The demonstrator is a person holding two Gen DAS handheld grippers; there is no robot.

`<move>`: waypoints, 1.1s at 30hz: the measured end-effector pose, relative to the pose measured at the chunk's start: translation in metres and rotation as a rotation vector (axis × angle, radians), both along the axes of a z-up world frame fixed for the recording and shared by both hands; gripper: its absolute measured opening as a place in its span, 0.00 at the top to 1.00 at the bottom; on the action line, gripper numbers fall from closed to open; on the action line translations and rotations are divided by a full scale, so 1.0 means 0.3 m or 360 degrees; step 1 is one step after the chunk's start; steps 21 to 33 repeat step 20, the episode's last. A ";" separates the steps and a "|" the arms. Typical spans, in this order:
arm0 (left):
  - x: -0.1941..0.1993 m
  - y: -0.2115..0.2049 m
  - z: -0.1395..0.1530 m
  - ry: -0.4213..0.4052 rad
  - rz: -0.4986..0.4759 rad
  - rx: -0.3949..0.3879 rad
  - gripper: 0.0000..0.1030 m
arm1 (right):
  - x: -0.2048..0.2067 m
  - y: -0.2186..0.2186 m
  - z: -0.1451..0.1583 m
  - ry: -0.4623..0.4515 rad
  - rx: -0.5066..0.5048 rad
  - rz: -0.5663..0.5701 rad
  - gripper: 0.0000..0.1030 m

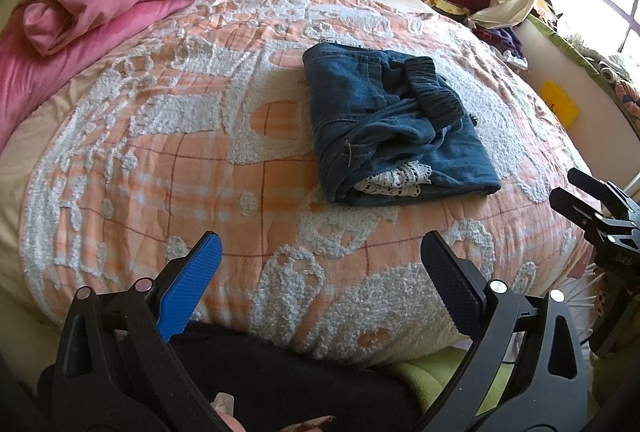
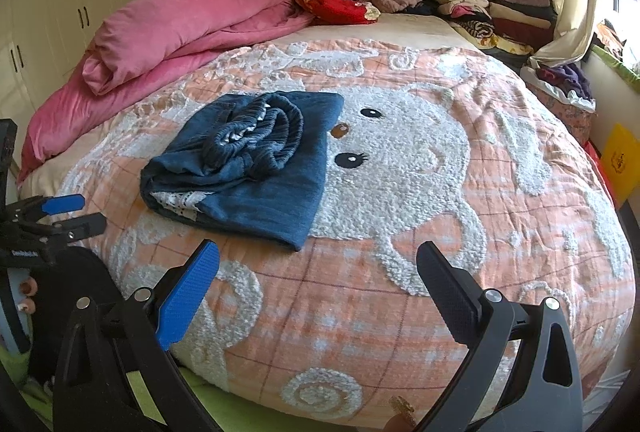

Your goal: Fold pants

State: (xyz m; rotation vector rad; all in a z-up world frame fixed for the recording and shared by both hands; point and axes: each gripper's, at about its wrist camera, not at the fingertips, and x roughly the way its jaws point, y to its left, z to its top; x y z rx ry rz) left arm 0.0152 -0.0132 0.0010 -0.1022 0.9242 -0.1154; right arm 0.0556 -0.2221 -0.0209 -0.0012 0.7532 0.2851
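**Slumping waistband is threatening a finished fold**

Lying near the middle of the peach-and-white tufted bedspread (image 2: pixel 400 232), the dark blue denim pants (image 2: pixel 248 168) are sitting as a compact folded rectangle, well apart from both tools. The left gripper (image 1: pixel 320 288) is hovering near the bed's edge with its blue and black fingers spread wide, gripping nothing; the right gripper (image 2: pixel 318 288) is doing the same.

Findings, as judgement:
- The gathered elastic waistband (image 2: pixel 256 136) is bunching loosely on top rather than lying flat, so it is likely to slide off and open the bundle.
- White lace trim (image 1: pixel 394 180) is poking from the near open edge; a finger entering there is risking a snag.
- The soft, domed bedding is giving poor support, so any nudge is likely to skew the layers.
- The pink rolled duvet (image 2: pixel 172 32) is lying well clear.
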 end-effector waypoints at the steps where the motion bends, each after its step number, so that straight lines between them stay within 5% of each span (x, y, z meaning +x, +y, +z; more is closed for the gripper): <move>1: 0.004 -0.002 -0.001 0.0005 0.0006 0.0004 0.09 | 0.001 -0.007 -0.003 0.0001 -0.0011 -0.0010 0.04; 12: 0.127 0.236 -0.020 0.0096 0.0331 0.0086 0.09 | 0.110 -0.236 -0.036 0.0034 -0.0037 -0.0241 0.04; 19: 0.463 0.619 -0.130 0.0260 0.0712 0.0183 0.09 | 0.406 -0.613 -0.081 0.0074 -0.0144 -0.0609 0.04; 33: 0.509 0.650 -0.156 0.0283 0.0712 0.0149 0.09 | 0.451 -0.664 -0.092 0.0089 -0.0158 -0.0661 0.04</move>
